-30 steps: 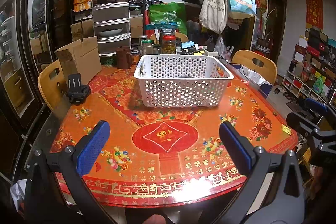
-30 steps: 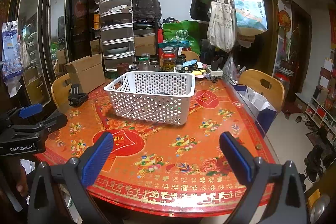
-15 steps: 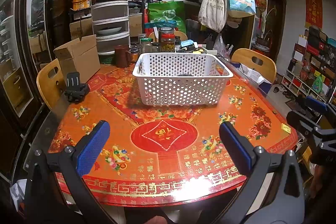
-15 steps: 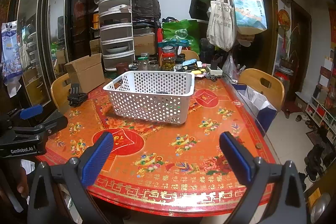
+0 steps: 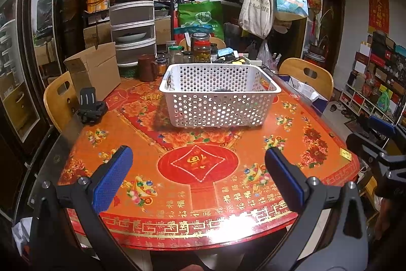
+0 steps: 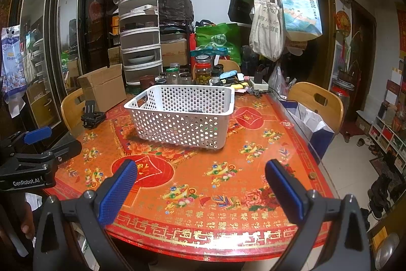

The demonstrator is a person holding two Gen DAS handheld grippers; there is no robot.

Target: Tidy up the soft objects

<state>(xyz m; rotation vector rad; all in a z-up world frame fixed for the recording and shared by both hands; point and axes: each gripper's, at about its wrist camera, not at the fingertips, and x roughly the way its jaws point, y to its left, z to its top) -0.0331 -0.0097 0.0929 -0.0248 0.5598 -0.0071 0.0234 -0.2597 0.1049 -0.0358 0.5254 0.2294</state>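
Observation:
A white perforated basket (image 5: 218,95) stands on the red patterned table (image 5: 198,164); it also shows in the right wrist view (image 6: 181,116). A dark soft item (image 5: 223,90) lies low inside it, mostly hidden; it also shows in the right wrist view (image 6: 196,111). My left gripper (image 5: 198,174) is open and empty, above the table's near edge. My right gripper (image 6: 200,184) is open and empty, over the near edge to the right. Each gripper shows at the side of the other's view: the right one (image 5: 380,144), the left one (image 6: 38,151).
A black clamp-like stand (image 5: 90,108) sits at the table's left. A cardboard box (image 5: 94,70), jars (image 5: 201,47), a brown mug (image 5: 147,67) and stacked drawers (image 5: 132,17) crowd the far side. Wooden chairs (image 5: 307,75) flank the table. Bags hang on a coat rack (image 5: 264,4).
Both grippers drifted very slightly; the basket sits a little lower in both views. Nothing was taken hold of or let go.

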